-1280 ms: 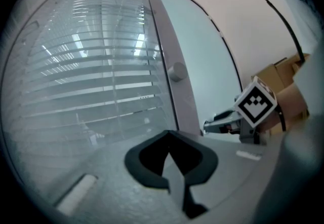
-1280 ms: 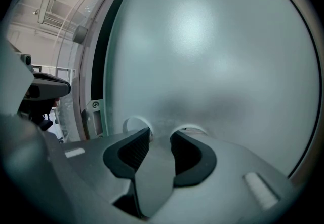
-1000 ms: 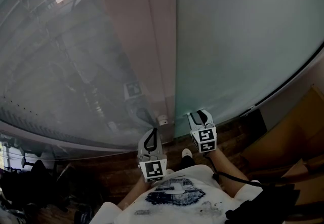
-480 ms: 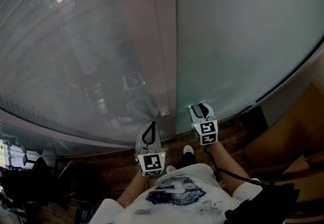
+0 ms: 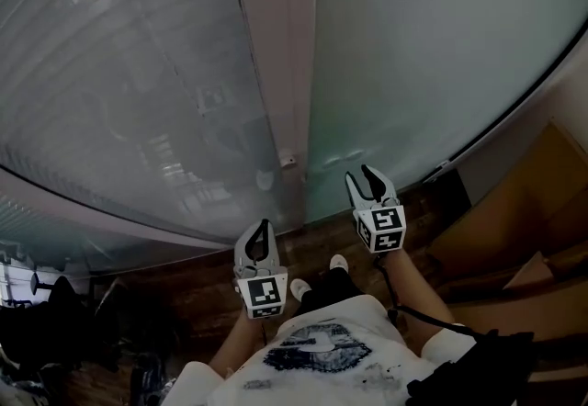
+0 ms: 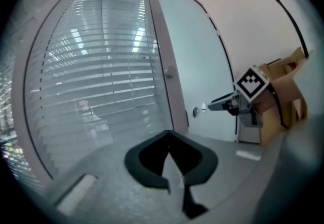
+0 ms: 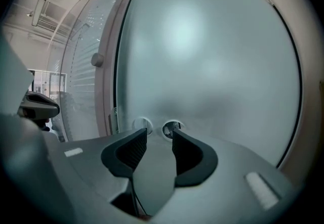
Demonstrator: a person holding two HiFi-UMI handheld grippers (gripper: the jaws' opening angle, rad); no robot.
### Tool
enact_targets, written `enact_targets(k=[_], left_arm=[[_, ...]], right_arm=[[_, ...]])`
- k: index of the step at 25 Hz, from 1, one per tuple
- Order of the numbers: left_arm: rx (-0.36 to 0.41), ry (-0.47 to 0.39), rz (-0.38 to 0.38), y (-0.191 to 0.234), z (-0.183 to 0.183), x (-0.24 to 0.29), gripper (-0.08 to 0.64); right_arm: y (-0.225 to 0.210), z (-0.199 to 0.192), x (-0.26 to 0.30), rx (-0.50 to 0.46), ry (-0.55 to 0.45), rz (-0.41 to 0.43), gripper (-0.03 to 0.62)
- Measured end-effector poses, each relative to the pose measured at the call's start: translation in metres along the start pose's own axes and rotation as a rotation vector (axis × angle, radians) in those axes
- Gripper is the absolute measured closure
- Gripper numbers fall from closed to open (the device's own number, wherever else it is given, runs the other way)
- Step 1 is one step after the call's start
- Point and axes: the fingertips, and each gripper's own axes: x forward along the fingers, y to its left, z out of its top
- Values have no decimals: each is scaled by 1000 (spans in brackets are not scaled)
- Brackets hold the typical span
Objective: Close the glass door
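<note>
**Head view.** The frosted glass door [image 5: 432, 46] fills the upper right. Its left edge runs just beside the pale post [image 5: 280, 46] at upper centre. A pane with blinds [image 5: 119, 92] fills the upper left. A small latch [image 5: 287, 158] sits low on the post.

The right claw [image 5: 367, 176] is at lower centre-right. It points at the door's lower left part, and whether it touches cannot be told here. The left claw [image 5: 259, 231] is at lower centre, pointing toward the foot of the post and clear of it.

A wood floor [image 5: 197, 289] runs along the bottom. A cardboard box [image 5: 514, 230] is at the right edge. The person's white shirt [image 5: 322, 363] is at bottom centre, with a shoe [image 5: 338, 263] just above it.

**Left gripper view.** The left claw [image 6: 169, 134] is at lower centre with its jaw tips together and nothing held. Beyond it the blinds are at left, the post is at centre, and the glass door is right of centre. The right claw [image 6: 228, 104] is at middle right under its marker cube [image 6: 251, 82]. Its tips stop just short of the round fittings [image 6: 196, 112] on the door. The box is at far right.

**Right gripper view.** The right claw [image 7: 159, 134] is at lower centre. Its jaws are apart, have just been opening, and have nothing between them. The two round fittings sit on the glass just beyond the tips. The door fills most of the frame. The post stands along the left, with a round knob [image 7: 97, 59] on it.
</note>
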Motion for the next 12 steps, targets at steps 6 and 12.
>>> enact_targets(k=[6,12], left_arm=[[2,-20,-5,-14,5,-10,557],[-3,4,58,-11,-4,-27,557]], right_arm=[[6,1,-26,-20,-12,21,428],[19,10,-56,-68,-52,75,463]])
